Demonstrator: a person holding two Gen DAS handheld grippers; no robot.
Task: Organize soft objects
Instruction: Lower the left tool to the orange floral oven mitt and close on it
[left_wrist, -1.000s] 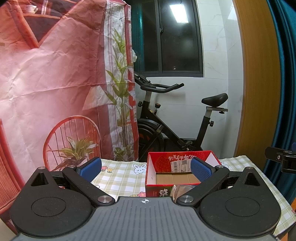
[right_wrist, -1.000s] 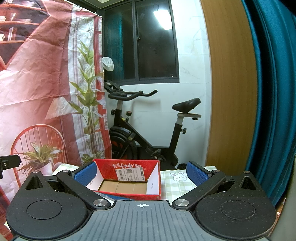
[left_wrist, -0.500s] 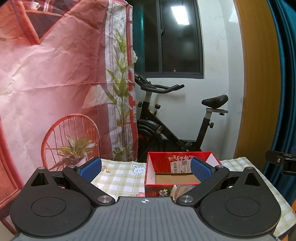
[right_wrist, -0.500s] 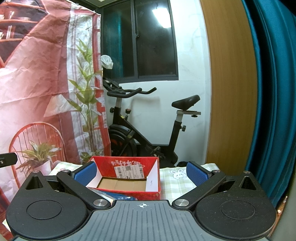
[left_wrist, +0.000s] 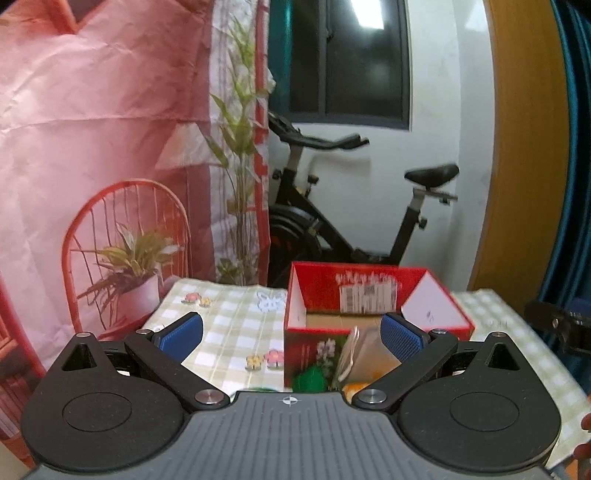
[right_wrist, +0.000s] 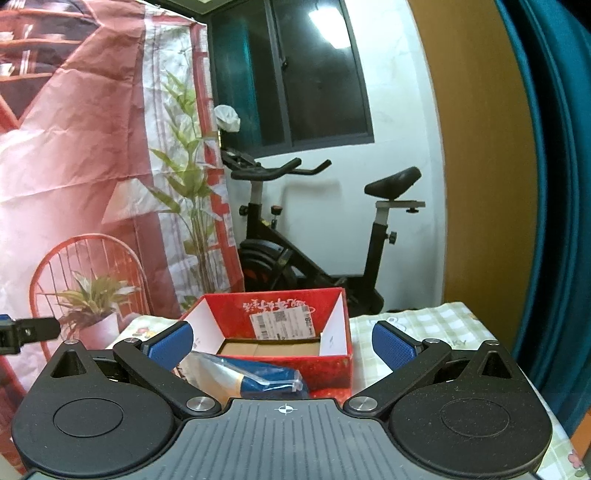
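I hold both tools low over the checked tablecloth (left_wrist: 229, 332), facing the open red box (right_wrist: 280, 339) that I take for the collection bin. My left gripper (left_wrist: 291, 334) and right gripper (right_wrist: 282, 341) each have jaws spread wide, gripping nothing. A plastic-wrapped blue soft pack (right_wrist: 258, 378) lies just in front of the box, ready for pickup.

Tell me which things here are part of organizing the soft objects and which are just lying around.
Part of the job:
- red cardboard box, open on top
- blue plastic-wrapped soft pack in front of the box
- left gripper and right gripper, both open

Just around:
- checked tablecloth
- exercise bike
- printed backdrop
- teal curtain
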